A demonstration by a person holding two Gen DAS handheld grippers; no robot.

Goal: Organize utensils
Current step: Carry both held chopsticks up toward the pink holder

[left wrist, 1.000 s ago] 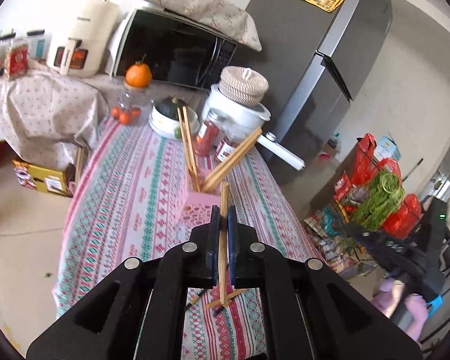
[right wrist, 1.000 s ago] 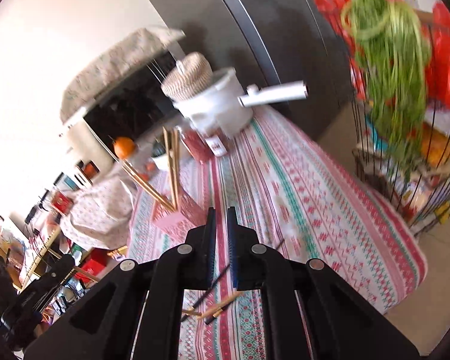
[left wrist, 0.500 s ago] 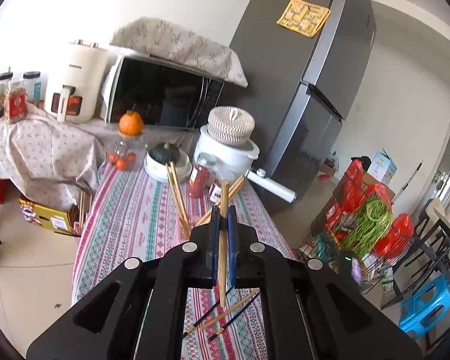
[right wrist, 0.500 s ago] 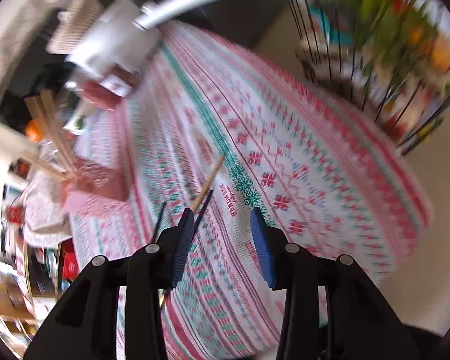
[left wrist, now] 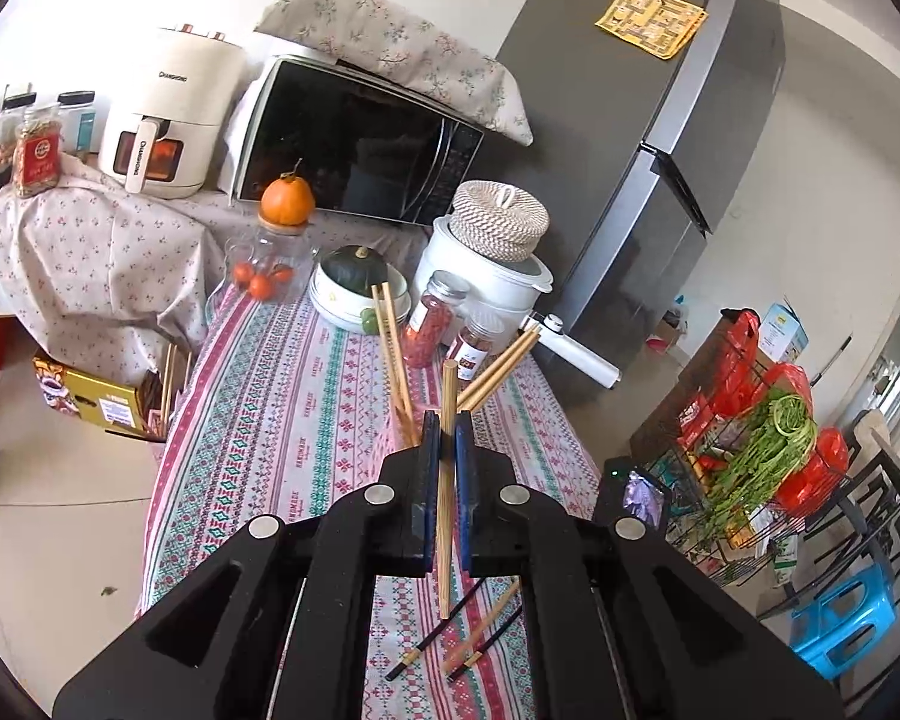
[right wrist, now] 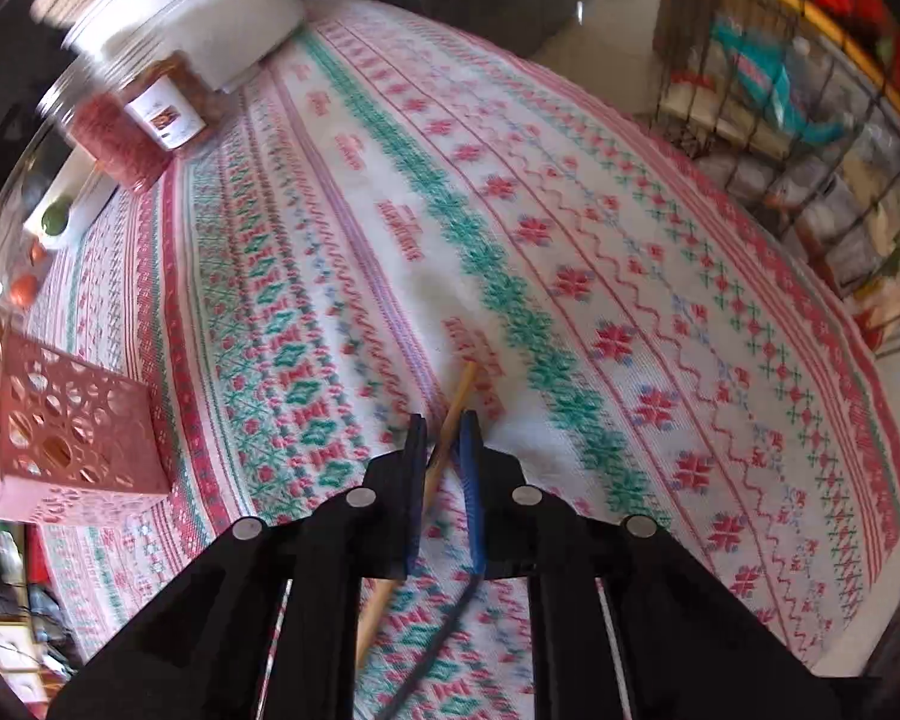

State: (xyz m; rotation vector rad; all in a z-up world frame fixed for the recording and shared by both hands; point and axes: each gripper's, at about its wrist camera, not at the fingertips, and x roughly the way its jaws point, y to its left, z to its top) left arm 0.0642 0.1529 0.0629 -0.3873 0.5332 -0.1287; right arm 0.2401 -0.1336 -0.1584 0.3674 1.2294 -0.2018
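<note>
Left gripper (left wrist: 447,438) clamped on a wooden chopstick (left wrist: 446,480), held upright above the tabletop (left wrist: 282,420). Right gripper (right wrist: 443,441) points steeply down, jaws closing around a second wooden chopstick (right wrist: 457,396) lying on the tabletop; pads not clearly pressing it. Pink holder (right wrist: 72,432) stands left of the right gripper.

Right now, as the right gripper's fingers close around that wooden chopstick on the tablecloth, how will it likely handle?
The wooden chopstick looks thin and rigid, so probably stiff and light. It crosses the closing fingers at a slant, so it may pivot or slip.
</note>
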